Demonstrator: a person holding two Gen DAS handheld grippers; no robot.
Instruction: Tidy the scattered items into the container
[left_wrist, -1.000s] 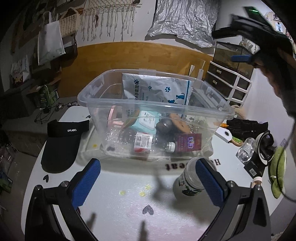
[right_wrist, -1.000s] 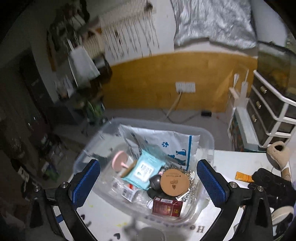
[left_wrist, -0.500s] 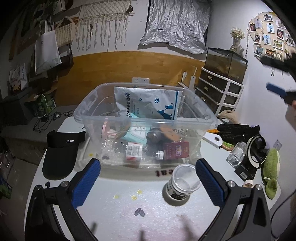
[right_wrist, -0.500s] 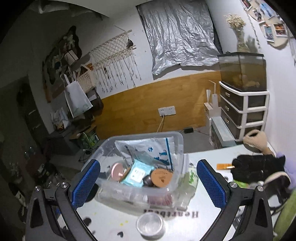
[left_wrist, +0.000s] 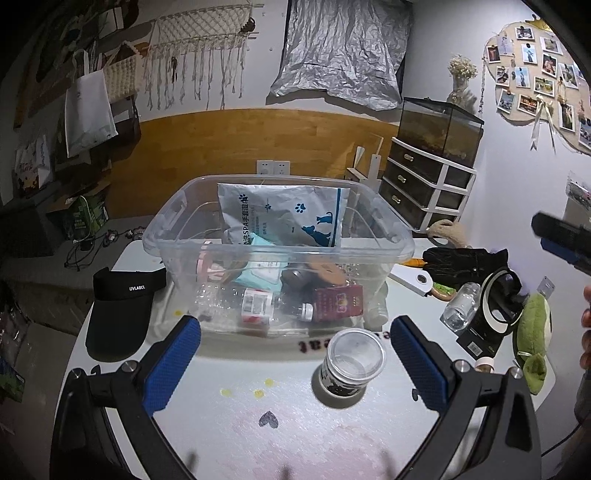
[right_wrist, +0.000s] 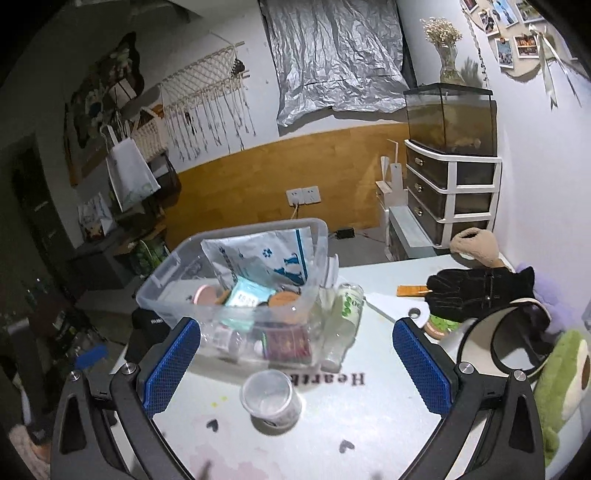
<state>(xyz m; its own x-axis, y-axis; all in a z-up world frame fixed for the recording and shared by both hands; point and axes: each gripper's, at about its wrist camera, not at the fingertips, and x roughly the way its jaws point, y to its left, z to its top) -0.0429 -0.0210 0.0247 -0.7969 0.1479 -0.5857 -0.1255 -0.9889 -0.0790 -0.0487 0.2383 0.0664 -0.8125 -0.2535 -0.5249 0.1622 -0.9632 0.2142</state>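
Jaws spread wide on left gripper and right gripper, both empty above cup.

White table: bin, cup, visor.

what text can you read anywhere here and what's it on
"UVLABCL": front band of the black visor cap.
"Heartb", cut off: printed on the white table.
"SPA", among unreadable characters: blue-and-white pet-print bag in the clear bin.
Bottle label, maroon box, cup: too small.
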